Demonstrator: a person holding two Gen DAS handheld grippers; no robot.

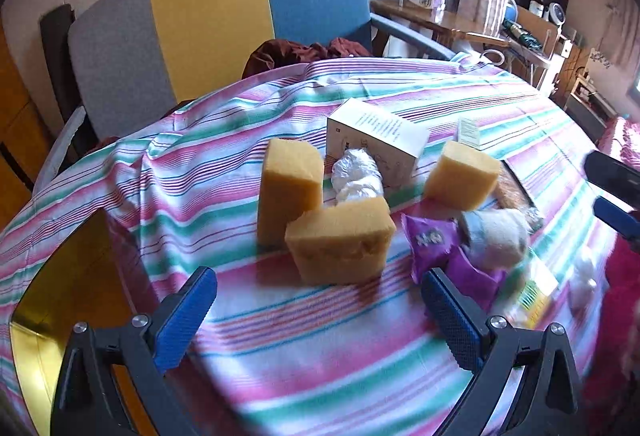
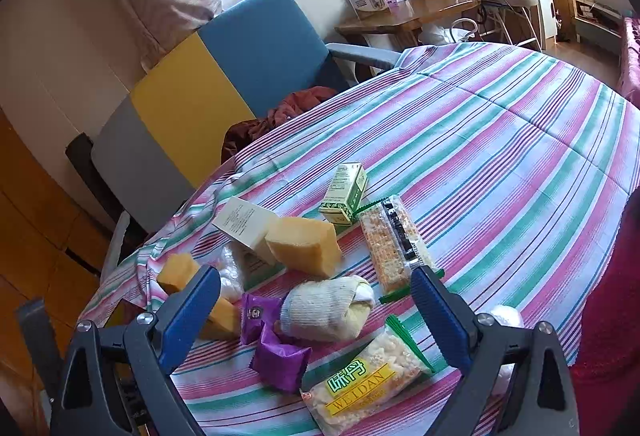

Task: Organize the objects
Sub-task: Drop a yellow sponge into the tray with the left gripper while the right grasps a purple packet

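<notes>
Left gripper wide open, nothing between the jaws, hovering over the striped tabletop. Right gripper also wide open and empty above the same cloth.

From the left gripper I see the white box furthest ahead past the sponges. Tall sponge stands upright ahead and slightly left. Low sponge sits dead ahead just beyond the fingertips, touching the tall one. Third sponge is ahead-right, apart from both. Crumpled plastic wrap lies between the tall sponge and the box.

From the right gripper: rolled sock sits straight ahead between the jaws' line. WEIDAN snack bag lies nearest, under the gap. Rice-cracker pack is ahead-right, green carton beyond it. Two purple packets are ahead-left of the sock, touching each other.
</notes>
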